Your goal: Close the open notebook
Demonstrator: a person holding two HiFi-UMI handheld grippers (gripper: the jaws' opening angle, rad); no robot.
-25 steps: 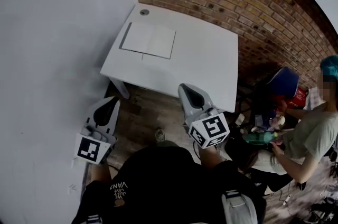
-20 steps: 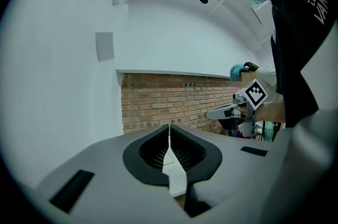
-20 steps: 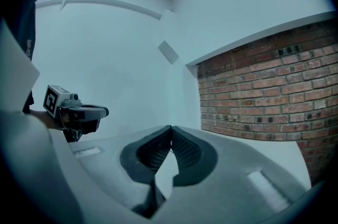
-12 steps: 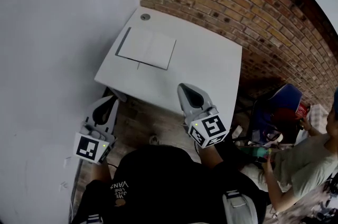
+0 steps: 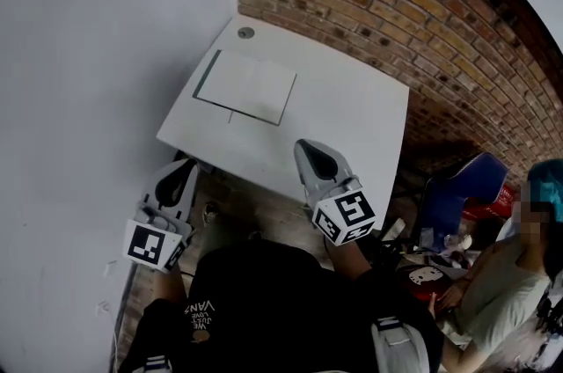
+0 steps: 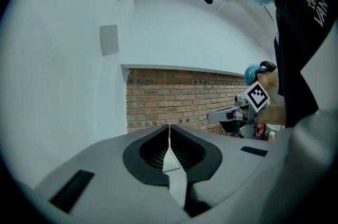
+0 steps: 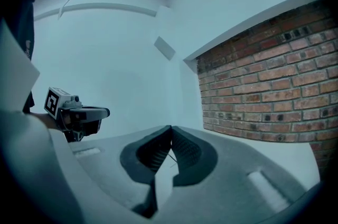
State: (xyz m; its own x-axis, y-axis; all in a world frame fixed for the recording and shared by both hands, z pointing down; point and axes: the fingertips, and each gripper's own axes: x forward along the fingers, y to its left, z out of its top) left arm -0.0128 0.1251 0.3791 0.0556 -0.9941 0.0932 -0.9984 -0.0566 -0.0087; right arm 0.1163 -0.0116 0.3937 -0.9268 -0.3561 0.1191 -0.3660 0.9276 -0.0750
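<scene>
Lying open and flat: notebook (image 5: 246, 87), far-left part of table (image 5: 352, 116), long side running across the view, ahead of and between both grippers. Left gripper (image 5: 179, 175), right gripper (image 5: 313, 153): jaws clenched, empty, well short of it; right judged slightly nearer.

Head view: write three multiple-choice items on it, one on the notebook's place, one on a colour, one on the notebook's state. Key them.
1. Where on the table does the notebook lie?
A. far left part, by the white wall
B. right edge
C. near edge, under a gripper
2. The far wall is:
A. green tile
B. red-brown brick
C. black
3. The notebook is:
A. closed
B. standing upright
C. open, lying flat
Key: 1 A, it lies beside the white wall; 2 B, brick courses show; 3 C, both pages face up.
</scene>
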